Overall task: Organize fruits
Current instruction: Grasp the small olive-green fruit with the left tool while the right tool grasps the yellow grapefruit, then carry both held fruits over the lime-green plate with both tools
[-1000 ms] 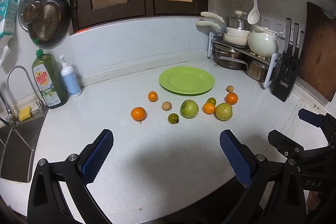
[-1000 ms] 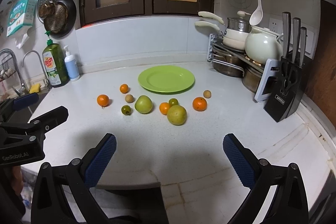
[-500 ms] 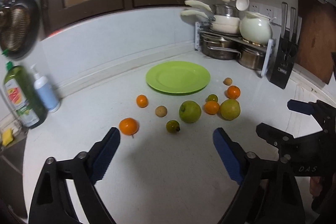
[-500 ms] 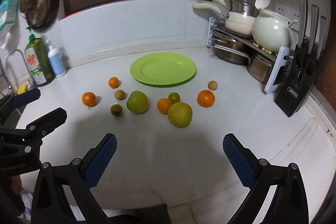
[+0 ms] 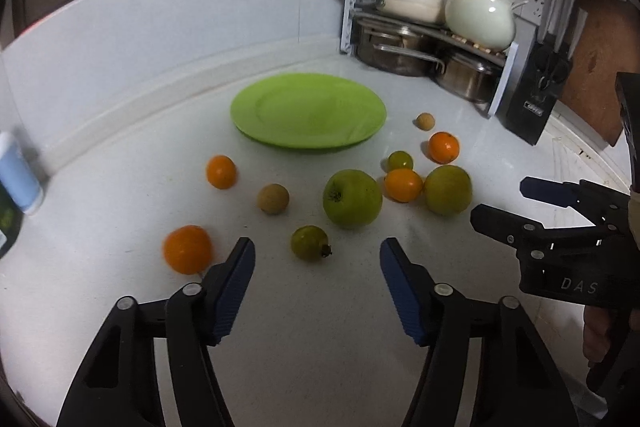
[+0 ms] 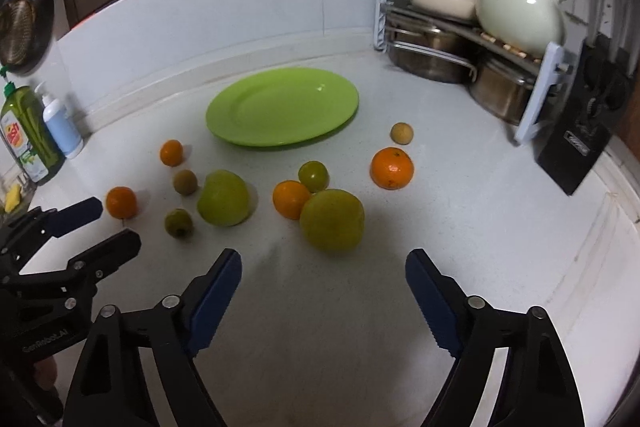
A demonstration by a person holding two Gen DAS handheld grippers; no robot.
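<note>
- Nearest, we see the left gripper (image 5: 317, 255) with its blue-padded fingers (image 5: 236, 283) spread apart and holding nothing, low over the white bench (image 5: 320, 327).
- We see the right gripper (image 6: 323, 267) likewise spread wide and empty; it also shows at the right edge of the left wrist view.
- Just ahead of the left gripper lies a small green fruit with a stem (image 5: 309, 243); an orange (image 5: 187, 249) sits just left of the left finger tip.
- Just ahead of the right gripper sits a yellow-green round fruit (image 6: 332, 214), touching a smaller orange (image 6: 291, 199) on its left.
- Mid-bench we note a green apple (image 5: 352, 199), a brown round fruit (image 5: 273, 199), a small orange (image 5: 221, 171), a small green fruit (image 6: 313, 175) and a larger orange (image 6: 392, 167).
- A second small brown fruit (image 6: 401, 133) lies farther back, right of the plate.
- Beyond the fruit the green plate (image 5: 308, 109) rests on the bench with no fruit on it.
- Farthest, we record a pot rack (image 6: 472, 39) at the back right, a knife block (image 6: 580, 131) beside it, and soap bottles (image 6: 36, 131) at the left wall.
</note>
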